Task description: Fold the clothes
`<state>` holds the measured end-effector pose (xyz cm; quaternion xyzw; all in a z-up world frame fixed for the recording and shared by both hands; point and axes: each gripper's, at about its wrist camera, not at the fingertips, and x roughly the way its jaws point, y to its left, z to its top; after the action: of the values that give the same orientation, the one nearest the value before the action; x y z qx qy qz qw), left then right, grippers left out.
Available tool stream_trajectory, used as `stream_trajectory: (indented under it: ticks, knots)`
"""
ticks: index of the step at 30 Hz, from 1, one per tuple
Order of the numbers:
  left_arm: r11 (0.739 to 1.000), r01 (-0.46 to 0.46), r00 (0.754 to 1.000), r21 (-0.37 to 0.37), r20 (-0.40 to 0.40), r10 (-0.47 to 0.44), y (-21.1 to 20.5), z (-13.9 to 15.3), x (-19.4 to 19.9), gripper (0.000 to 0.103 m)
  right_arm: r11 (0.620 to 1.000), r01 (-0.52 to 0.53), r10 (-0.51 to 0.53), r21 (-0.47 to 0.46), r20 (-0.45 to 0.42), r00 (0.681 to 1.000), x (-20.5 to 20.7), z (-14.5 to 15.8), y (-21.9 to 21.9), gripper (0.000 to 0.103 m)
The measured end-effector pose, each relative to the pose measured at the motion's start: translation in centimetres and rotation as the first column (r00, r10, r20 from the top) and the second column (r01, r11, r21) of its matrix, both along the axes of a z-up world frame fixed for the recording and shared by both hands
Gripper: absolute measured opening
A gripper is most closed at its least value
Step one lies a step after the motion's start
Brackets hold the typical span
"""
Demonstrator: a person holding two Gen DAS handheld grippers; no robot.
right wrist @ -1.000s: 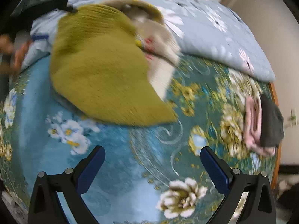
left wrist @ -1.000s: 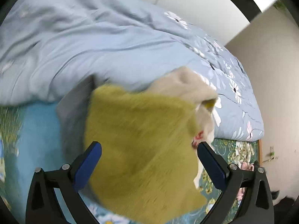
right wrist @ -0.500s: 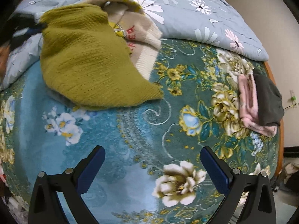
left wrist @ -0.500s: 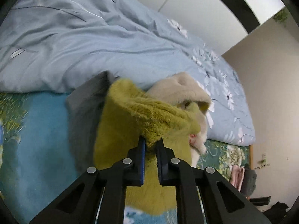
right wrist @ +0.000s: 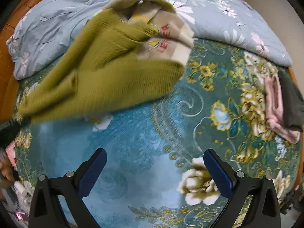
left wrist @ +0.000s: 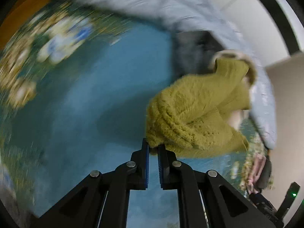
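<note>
An olive-green knit sweater hangs stretched over the teal floral bedspread, and my left gripper is shut on its ribbed edge. In the right wrist view the same sweater runs as a long blurred band from the clothes pile down to the left edge. A beige garment with red letters lies under its far end. My right gripper is open above the bedspread, short of the sweater, with nothing between its fingers.
A pale blue floral duvet is bunched along the far side of the bed. A folded pink garment and a dark grey one lie at the right edge. A dark grey garment lies beside the pile. Wooden bed frame shows at left.
My left gripper closed on the sweater's edge and swept sideways, dragging the sweater out across the bedspread. The right gripper stayed open and shifted a little over the bed.
</note>
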<state>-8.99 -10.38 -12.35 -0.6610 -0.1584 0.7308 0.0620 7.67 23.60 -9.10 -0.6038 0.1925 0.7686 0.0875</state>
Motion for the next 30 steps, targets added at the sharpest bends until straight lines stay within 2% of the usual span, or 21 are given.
stream_trajectory:
  ticks: [3,4,5,8,12,13,15,16,17,20,22,25,26,30]
  knots:
    - [0.996,-0.065,0.995,-0.065,0.068,0.070,-2.5,-1.9,2.4,0.007,0.999,0.018,-0.018,-0.052,-0.008,1.000,0.7,-0.9,0.6,0.103]
    - [0.993,-0.082,0.993,-0.083,0.081,0.089,-3.1,-2.3,3.0,0.002,0.997,0.032,-0.033,-0.071,-0.011,0.999,0.9,-1.1,1.0,0.103]
    - [0.990,-0.102,0.990,-0.097,0.090,0.111,-3.5,-2.2,3.4,0.002,0.993,0.055,-0.056,-0.105,-0.014,0.998,1.2,-1.6,1.5,0.103]
    - [0.977,-0.200,0.970,-0.078,0.127,0.209,-5.2,-2.2,4.5,0.002,0.977,0.098,-0.099,-0.187,0.001,0.995,1.3,-3.1,2.8,0.103]
    - [0.964,-0.263,0.954,-0.050,0.133,0.267,-6.1,-1.1,5.2,0.002,0.955,0.133,-0.132,-0.264,0.024,0.991,0.9,-5.5,4.2,0.103]
    - [0.963,-0.265,0.954,-0.038,0.134,0.268,-6.1,-1.0,5.1,0.004,0.952,0.138,-0.136,-0.275,0.029,0.990,0.7,-6.1,4.5,0.103]
    - [0.959,-0.282,0.949,0.001,0.148,0.279,-6.3,-0.9,4.6,0.022,0.950,0.130,-0.124,-0.284,0.039,0.991,-0.1,-7.3,5.0,0.103]
    - [0.952,-0.305,0.941,0.028,0.161,0.296,-6.4,-1.0,4.3,0.039,0.949,0.125,-0.118,-0.288,0.044,0.992,-0.6,-7.9,5.2,0.102]
    - [0.942,-0.331,0.932,0.059,0.176,0.316,-6.4,-1.1,3.9,0.050,0.950,0.118,-0.106,-0.288,0.055,0.993,-1.2,-8.8,5.4,0.099]
    - [0.918,-0.381,0.908,0.107,0.229,0.350,-5.3,-2.1,3.2,0.064,0.953,0.089,-0.069,-0.289,0.078,0.995,-2.6,-10.5,5.9,0.086]
    - [0.912,-0.394,0.896,0.113,0.269,0.354,-3.8,-3.4,2.8,0.067,0.958,0.058,-0.034,-0.280,0.093,0.995,-3.7,-11.6,5.9,0.078]
    - [0.905,-0.408,0.876,0.121,0.330,0.351,-1.4,-5.5,2.4,0.072,0.964,0.002,0.031,-0.265,0.118,0.993,-5.4,-13.1,5.6,0.056]
    - [0.905,-0.407,0.870,0.120,0.351,0.345,-0.4,-6.4,2.3,0.074,0.964,-0.013,0.048,-0.265,0.125,0.991,-5.9,-13.6,5.5,0.055]
    - [0.902,-0.420,0.840,0.101,0.420,0.345,2.7,-9.2,2.3,0.075,0.964,-0.056,0.099,-0.261,0.154,0.983,-7.2,-15.3,4.9,0.055]
